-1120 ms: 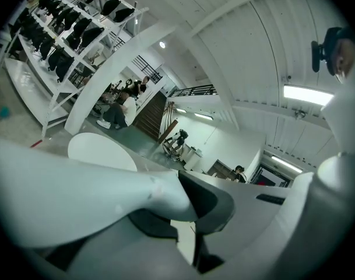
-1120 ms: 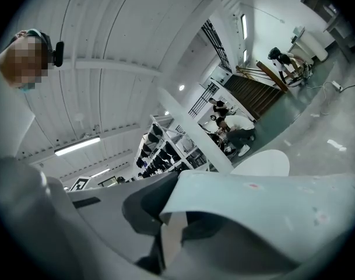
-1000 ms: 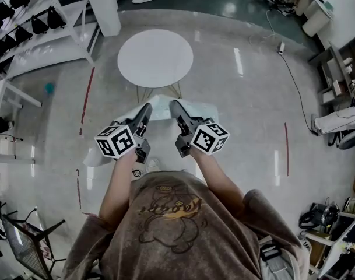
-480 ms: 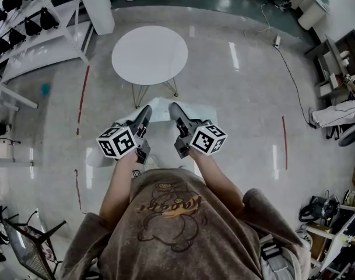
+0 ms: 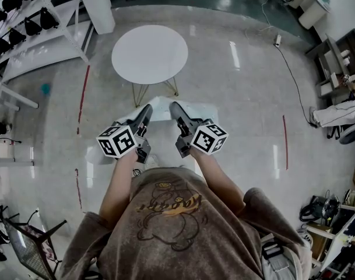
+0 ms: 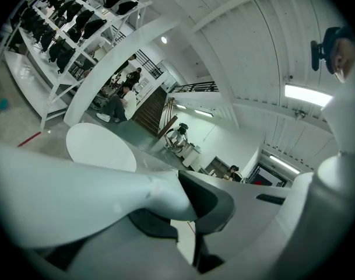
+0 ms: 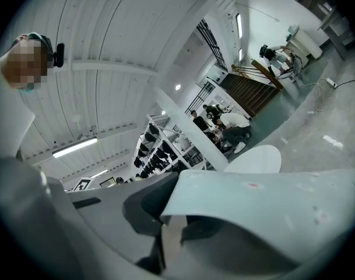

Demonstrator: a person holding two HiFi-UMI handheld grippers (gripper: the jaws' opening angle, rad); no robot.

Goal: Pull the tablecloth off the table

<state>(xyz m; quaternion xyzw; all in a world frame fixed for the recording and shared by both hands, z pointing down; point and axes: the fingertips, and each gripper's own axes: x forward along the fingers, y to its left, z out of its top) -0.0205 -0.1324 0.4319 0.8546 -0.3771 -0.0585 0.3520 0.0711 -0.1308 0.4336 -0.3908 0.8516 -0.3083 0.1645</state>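
Note:
The pale tablecloth (image 5: 163, 109) hangs off the table, stretched between my two grippers in front of my chest. My left gripper (image 5: 146, 110) is shut on its left edge, and my right gripper (image 5: 174, 107) is shut on its right edge. Beyond them the round white table (image 5: 149, 53) stands bare on thin legs. In the left gripper view the tablecloth (image 6: 78, 197) runs leftwards from the closed jaws of the left gripper (image 6: 187, 223), with the table (image 6: 101, 147) behind it. From the right gripper (image 7: 165, 229), the tablecloth (image 7: 270, 209) spreads to the right below the table (image 7: 256, 158).
A white shelving rack (image 5: 31, 22) with dark items and a white pillar (image 5: 98, 4) stand at the upper left. Red tape lines (image 5: 83, 98) mark the shiny floor. A cable (image 5: 294, 74) and office clutter (image 5: 334, 115) lie at the right. People (image 6: 116, 104) work in the background.
The table has shifted slightly up and left in the head view. Both grippers stay shut on the cloth in the same place.

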